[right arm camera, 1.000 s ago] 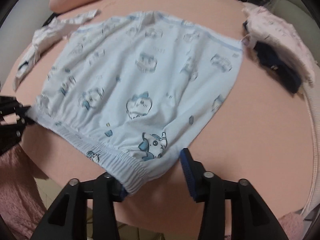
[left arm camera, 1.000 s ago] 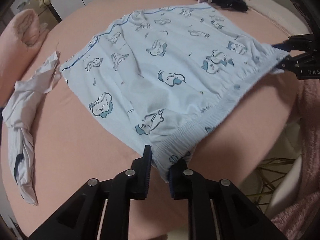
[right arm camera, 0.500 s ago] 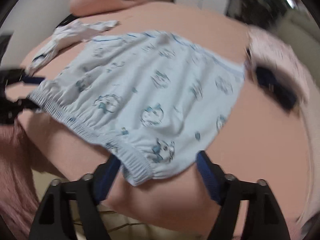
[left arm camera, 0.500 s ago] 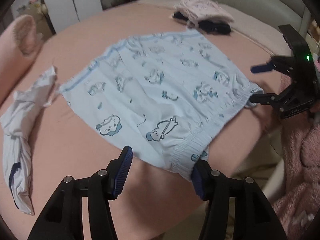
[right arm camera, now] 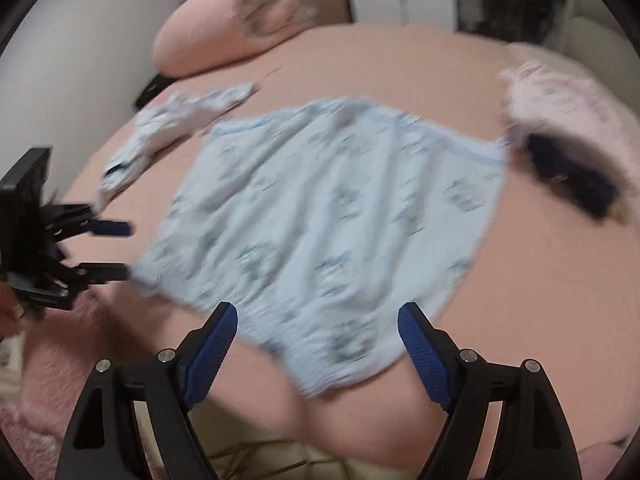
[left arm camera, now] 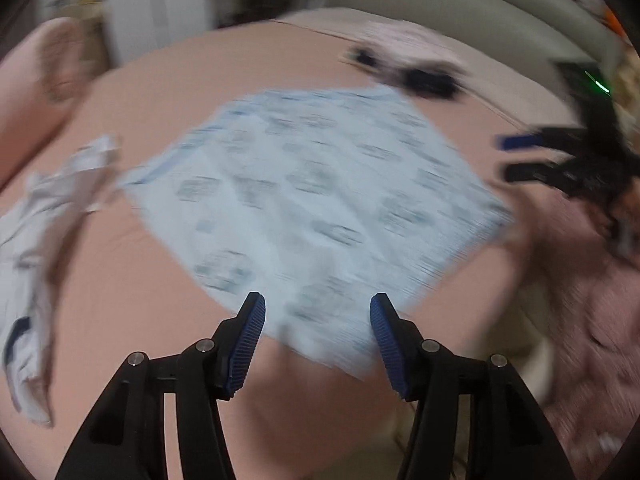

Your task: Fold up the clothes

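Light blue printed shorts [right arm camera: 332,216] lie spread flat on the pink bed [right arm camera: 540,288], elastic waistband along the bed's near edge, blue-trimmed hems toward the far side. The left gripper [left arm camera: 317,322] hangs just above the waistband corner with its jaws spread, blue pads [left arm camera: 251,340] on either side of the fabric's edge and not pressing on it. The right gripper [right arm camera: 317,330] is spread wide as well, poised over the other waistband corner, nothing pinched. In the right wrist view the left gripper [right arm camera: 108,248] shows at the bed's left edge, jaws apart, tips just beside the waistband. In the left wrist view the right gripper [left arm camera: 520,156] shows at the bed's right edge, also parted. A crumpled white garment [right arm camera: 172,132] sits near the far left corner, beside a pink pillow [right arm camera: 228,32]. A folded pile of pale pink and dark clothing [right arm camera: 568,160] rests by the far right edge. Both views are blurred
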Available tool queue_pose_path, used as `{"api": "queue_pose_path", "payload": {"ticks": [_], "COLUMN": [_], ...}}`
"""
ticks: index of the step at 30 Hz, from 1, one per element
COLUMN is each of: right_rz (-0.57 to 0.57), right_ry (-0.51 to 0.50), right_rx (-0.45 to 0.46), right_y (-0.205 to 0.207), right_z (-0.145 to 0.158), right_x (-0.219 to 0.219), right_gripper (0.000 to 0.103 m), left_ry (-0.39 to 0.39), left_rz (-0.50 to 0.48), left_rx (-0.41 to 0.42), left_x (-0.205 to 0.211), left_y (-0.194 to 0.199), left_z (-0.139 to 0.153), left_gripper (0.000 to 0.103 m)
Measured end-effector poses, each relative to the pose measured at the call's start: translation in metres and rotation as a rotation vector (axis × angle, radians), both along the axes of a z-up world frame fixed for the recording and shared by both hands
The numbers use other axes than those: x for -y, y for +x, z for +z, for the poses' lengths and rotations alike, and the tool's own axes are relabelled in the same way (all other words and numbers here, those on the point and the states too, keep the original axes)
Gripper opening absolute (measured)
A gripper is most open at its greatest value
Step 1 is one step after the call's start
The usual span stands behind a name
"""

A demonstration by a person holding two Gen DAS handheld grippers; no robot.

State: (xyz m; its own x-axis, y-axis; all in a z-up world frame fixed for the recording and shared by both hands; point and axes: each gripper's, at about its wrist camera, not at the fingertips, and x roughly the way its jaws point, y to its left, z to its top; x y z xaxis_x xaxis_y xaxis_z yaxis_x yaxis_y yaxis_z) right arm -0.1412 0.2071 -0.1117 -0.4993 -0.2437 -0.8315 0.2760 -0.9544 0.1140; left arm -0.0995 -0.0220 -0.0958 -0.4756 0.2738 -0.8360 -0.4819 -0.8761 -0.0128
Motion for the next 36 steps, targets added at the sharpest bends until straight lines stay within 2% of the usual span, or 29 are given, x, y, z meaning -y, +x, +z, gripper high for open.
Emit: {"api": "queue_pose_path", "payload": {"ticks": [2, 4, 6, 9, 11, 14, 16, 20, 24, 27, 31, 36], "right_rz": [-0.045, -0.060, -0.018, 0.069, 0.115, 0.109, 0.059, 0.032, 0.059, 0.096, 0.158, 0.269], "right_ry": [0.049, 0.040, 0.058, 0.192, 0.250, 0.212, 0.160, 0.122, 0.098, 0.061, 0.106, 0.200], "right_rx": [0.011, 0.059, 0.106, 0.187, 0.211, 0.197, 0.196, 0.143, 0.088, 0.074, 0.095, 0.115], "right_y": [-0.018, -0.038, -0.048, -0.040, -0.024, -0.011, -0.018, -0.045, -0.090, -0.139, -0.189, -0.232], "right_z": [-0.006, -0.019, -0.032, -0.054, -0.063, -0.055, -0.045, -0.029, -0.003, 0.010, -0.006, -0.049], "right_x": [-0.010, -0.016, -0.006, 0.012, 0.008, -0.006, -0.013, -0.007, 0.012, 0.029, 0.067, 0.122], "right_gripper": [0.082, 0.082, 0.082, 0.082, 0.082, 0.082, 0.082, 0.082, 0.082, 0.082, 0.082, 0.082], "left_ry": [-0.029, -0.004, -0.062, -0.236, -0.180, -0.077, -0.004, -0.043, -0.040, -0.025, -0.014, -0.174], "left_rz": [0.045, -0.011, -0.095, -0.157, -0.154, -0.107, -0.060, 0.070, 0.161, 0.179, 0.159, 0.134], "left_rx": [-0.003, 0.049, 0.100, 0.144, 0.146, 0.129, 0.110, 0.121, 0.044, 0.024, 0.015, 0.014], "left_x": [-0.003, -0.016, -0.037, -0.047, -0.035, -0.014, -0.001, 0.017, 0.045, 0.048, 0.037, 0.030], "left_y": [-0.018, -0.032, -0.031, -0.012, -0.001, 0.002, -0.001, -0.036, -0.066, -0.098, -0.143, -0.177], "left_z": [-0.003, -0.011, -0.023, -0.046, -0.041, -0.028, -0.018, -0.020, -0.008, -0.010, -0.025, -0.056], "left_gripper": [0.052, 0.052, 0.052, 0.052, 0.052, 0.052, 0.052, 0.052, 0.052, 0.051, 0.051, 0.052]}}
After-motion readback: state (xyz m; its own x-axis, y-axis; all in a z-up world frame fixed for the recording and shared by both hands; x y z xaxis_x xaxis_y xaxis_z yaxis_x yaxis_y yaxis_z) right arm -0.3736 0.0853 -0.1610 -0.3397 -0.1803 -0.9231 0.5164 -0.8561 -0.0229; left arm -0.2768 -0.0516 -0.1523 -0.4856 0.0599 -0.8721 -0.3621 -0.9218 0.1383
